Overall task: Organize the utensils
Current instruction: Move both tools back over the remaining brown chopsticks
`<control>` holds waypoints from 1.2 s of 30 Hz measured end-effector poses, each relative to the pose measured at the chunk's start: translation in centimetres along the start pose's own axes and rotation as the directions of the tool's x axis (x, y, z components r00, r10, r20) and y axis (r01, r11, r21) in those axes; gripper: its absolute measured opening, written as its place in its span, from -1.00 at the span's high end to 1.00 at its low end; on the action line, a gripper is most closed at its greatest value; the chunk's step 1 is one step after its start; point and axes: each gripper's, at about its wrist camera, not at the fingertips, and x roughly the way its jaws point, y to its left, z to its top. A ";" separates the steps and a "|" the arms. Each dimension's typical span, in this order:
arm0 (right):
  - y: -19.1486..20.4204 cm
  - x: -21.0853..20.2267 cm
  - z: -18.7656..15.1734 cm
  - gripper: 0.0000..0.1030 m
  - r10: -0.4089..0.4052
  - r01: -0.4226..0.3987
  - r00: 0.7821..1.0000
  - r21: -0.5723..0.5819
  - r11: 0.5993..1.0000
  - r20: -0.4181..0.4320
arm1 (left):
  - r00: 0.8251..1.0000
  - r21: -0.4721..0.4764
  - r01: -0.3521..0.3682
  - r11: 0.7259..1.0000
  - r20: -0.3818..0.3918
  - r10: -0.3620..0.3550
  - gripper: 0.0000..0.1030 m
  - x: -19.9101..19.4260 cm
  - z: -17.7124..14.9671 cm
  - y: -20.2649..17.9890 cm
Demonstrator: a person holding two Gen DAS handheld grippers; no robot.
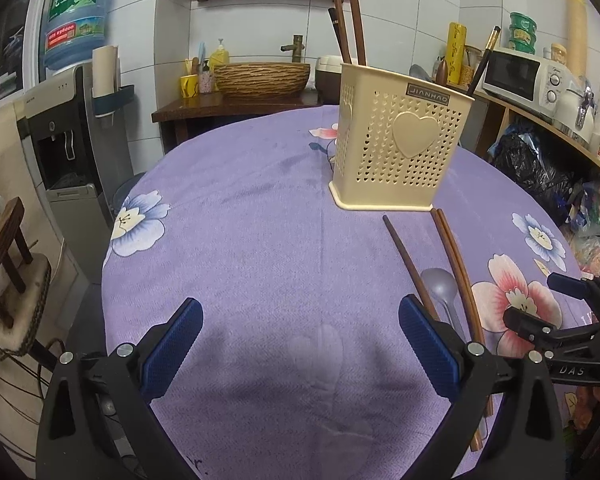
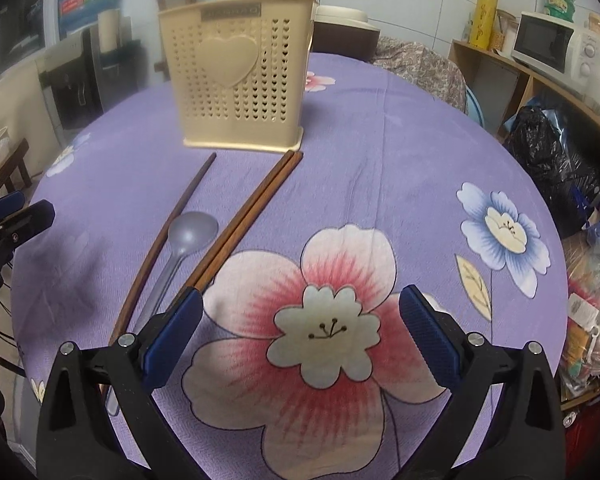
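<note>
cream holder [image 1: 400, 148], chopsticks [image 1: 456, 264], spoon [image 1: 440, 284], left claw [image 1: 300, 320] spread

Bare cloth [image 1: 236, 264] lies open ahead of my left gripper [image 1: 300, 344]; the holder [image 1: 400, 148] blocks the far right. Beside my right gripper [image 2: 300, 332], chopsticks [image 2: 244, 224] and spoon [image 2: 188, 236] crowd the left; rightward is clear.

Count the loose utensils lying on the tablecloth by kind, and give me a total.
Chopsticks: 3, one apart and a pair together
Spoon: 1
Total: 4

Dim light, fisheye-warped, vignetted edges
</note>
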 end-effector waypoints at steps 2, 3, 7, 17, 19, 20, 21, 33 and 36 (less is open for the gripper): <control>0.1 0.2 -0.3 -0.88 -0.003 0.003 1.000 0.002 1.000 -0.011 | 1.000 0.000 -0.004 1.000 -0.007 0.004 -0.89 0.1 -0.2 0.0; 0.2 0.2 -0.4 -0.88 -0.003 0.003 1.000 0.001 1.000 -0.016 | 1.000 -0.003 -0.004 1.000 -0.009 0.004 -0.89 0.1 -0.4 0.0; 0.7 0.3 -0.6 -0.88 -0.008 0.007 1.000 -0.011 1.000 -0.029 | 1.000 -0.011 0.005 1.000 -0.016 -0.005 -0.89 0.1 -0.7 0.0; 3.3 0.5 -0.2 -0.88 0.007 -0.010 0.999 -0.066 0.998 -0.046 | 0.999 -0.017 0.011 1.000 -0.035 -0.012 -0.89 0.4 -1.0 -0.2; 3.2 0.6 -0.1 -0.88 0.003 -0.006 0.999 -0.063 0.998 -0.053 | 0.999 -0.013 0.014 1.000 -0.035 -0.014 -0.89 0.3 -1.0 -0.4; 3.2 0.6 -0.1 -0.88 0.000 -0.004 0.998 -0.064 0.998 -0.058 | 0.999 -0.011 0.015 1.000 -0.035 -0.015 -0.89 0.3 -1.0 -0.5; 3.1 0.6 0.0 -0.88 -0.007 0.003 0.998 -0.070 0.998 -0.063 | 0.999 -0.010 0.016 1.000 -0.037 -0.016 -0.89 0.4 -1.0 -0.5; -0.4 -0.9 0.3 -0.88 -0.074 0.072 0.996 -0.043 0.997 -0.051 | 0.998 -0.018 0.028 0.999 -0.050 -0.029 -0.89 0.7 -1.0 -0.8; 1.6 -0.4 0.2 -0.88 -0.042 0.036 0.997 -0.085 0.996 -0.063 | 0.998 -0.002 0.030 1.000 -0.050 -0.030 -0.89 0.6 -1.0 -1.2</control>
